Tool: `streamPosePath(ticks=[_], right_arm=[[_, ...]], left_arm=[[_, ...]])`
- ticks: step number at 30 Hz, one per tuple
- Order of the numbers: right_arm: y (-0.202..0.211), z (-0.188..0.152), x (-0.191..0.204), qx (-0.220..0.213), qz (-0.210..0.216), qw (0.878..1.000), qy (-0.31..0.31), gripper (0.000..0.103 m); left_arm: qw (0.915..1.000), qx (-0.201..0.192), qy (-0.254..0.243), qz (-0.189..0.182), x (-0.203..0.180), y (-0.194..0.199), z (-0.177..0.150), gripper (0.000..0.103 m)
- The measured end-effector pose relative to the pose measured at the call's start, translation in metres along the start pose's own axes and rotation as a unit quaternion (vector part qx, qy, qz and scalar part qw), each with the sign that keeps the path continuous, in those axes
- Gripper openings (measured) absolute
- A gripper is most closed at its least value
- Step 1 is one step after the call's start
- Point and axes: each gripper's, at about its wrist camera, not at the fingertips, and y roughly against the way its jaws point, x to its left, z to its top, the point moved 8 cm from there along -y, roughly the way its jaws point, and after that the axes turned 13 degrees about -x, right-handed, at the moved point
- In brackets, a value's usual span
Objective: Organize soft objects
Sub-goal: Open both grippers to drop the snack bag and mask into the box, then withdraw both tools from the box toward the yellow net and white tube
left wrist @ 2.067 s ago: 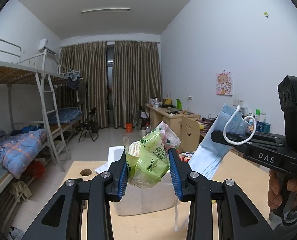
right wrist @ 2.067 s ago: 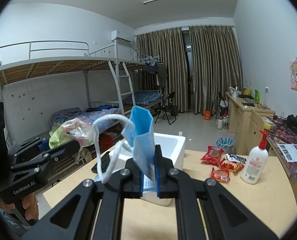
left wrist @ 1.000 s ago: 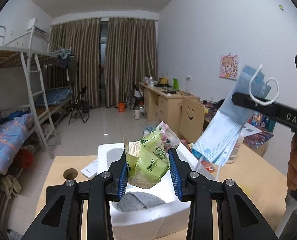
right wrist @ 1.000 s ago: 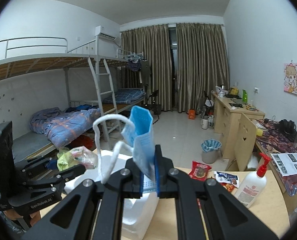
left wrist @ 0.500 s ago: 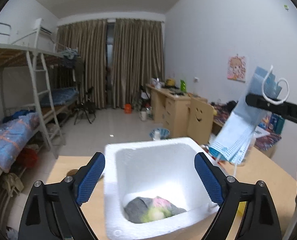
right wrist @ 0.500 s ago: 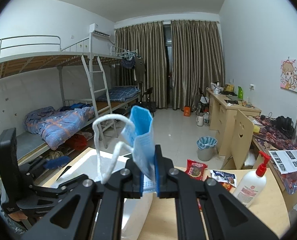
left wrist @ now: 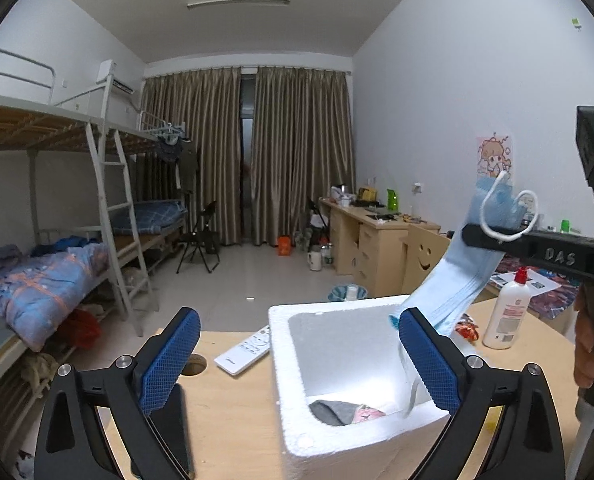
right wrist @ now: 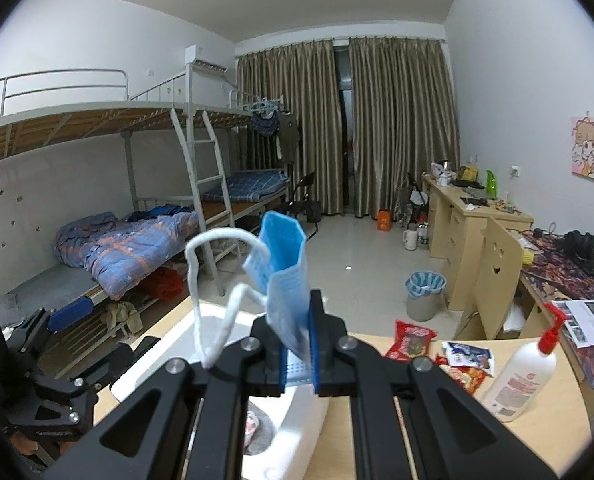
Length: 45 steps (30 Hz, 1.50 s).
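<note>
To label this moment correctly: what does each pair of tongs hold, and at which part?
The right tongs pinch the blue face mask at one folded end. The left tongs hold nothing; their jaws are opening.

The foam box (left wrist: 293, 364) is cut off by the lower edge of the left wrist view, and its near wall hides most of the grey cloth (left wrist: 333, 411) and the rest of the contents. In the right wrist view the black gripper frame covers most of the box, leaving only parts of its rim and interior visible. The label print on the pump bottle (right wrist: 517, 376) is too small to read, and the hand (left wrist: 589, 344) on the right gripper's handle runs off the picture's right side.
</note>
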Motion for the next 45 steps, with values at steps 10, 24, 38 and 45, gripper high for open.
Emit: streamPosePath(ticks=[10, 24, 38, 45], right_arm=[[-0.03, -0.027, 0.019, 0.041, 0.028, 0.999, -0.001, 0.012], [-0.049, -0.062, 0.039, 0.108, 0.057, 0.992, 0.007, 0.071], [-0.031, -0.036, 0.033, 0.081, 0.052, 0.995, -0.009, 0.073], [-0.009, -0.026, 0.023, 0.066, 0.035, 0.997, -0.005, 0.075]], left_arm=[[0.9998, -0.007, 0.012, 0.017, 0.015, 0.009, -0.006, 0.1], [0.9997, 0.002, 0.008, 0.021, 0.014, 0.008, -0.025, 0.1], [0.9998, 0.007, 0.007, 0.015, 0.009, 0.009, -0.021, 0.1], [0.9999, -0.006, 0.01, 0.011, 0.0, 0.028, -0.002, 0.1]])
